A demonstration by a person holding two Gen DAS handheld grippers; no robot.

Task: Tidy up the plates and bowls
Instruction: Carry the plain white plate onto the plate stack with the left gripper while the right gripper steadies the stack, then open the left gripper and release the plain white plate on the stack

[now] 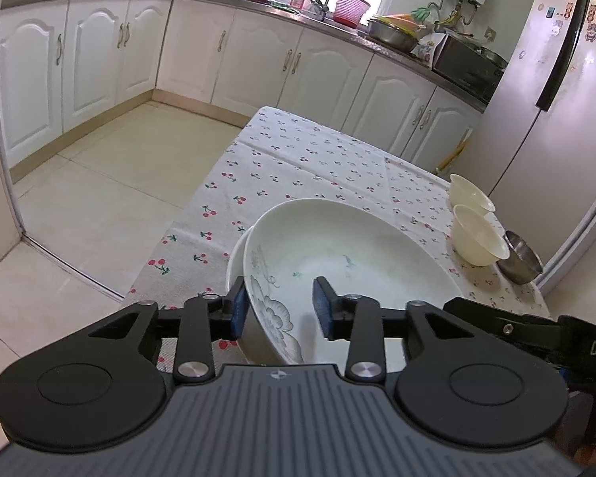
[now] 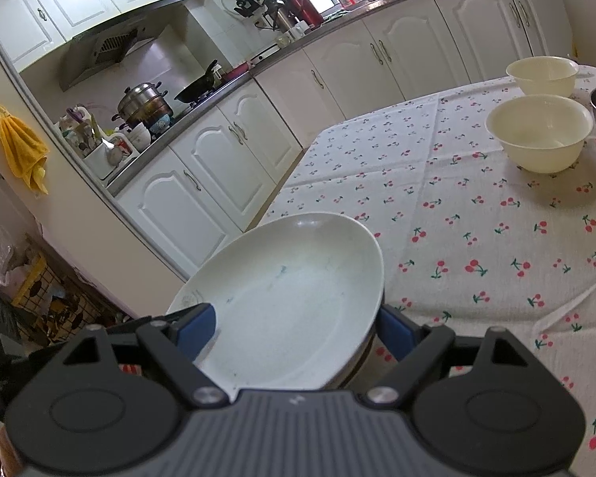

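Note:
A white deep plate with a grey flower print (image 1: 349, 246) lies on a second white plate (image 1: 234, 258) at the near edge of the cherry-print tablecloth (image 1: 298, 159). My left gripper (image 1: 279, 302) straddles its near rim: one blue pad sits outside the rim, the other stands inside the plate, clear of the wall. In the right wrist view the same plate (image 2: 290, 286) fills the gap of my right gripper (image 2: 294, 318), with the left pad over the plate's inside, the right pad beside its rim, and the jaws wide. Two cream bowls (image 1: 478, 234) (image 1: 471, 194) stand at the right.
A steel bowl (image 1: 520, 256) sits beside the cream bowls (image 2: 540, 131) (image 2: 542, 75) near the table's right edge, close to the fridge (image 1: 556, 99). White cabinets and a cluttered counter (image 1: 258, 4) run along the far walls. Tiled floor (image 1: 119, 179) lies left of the table.

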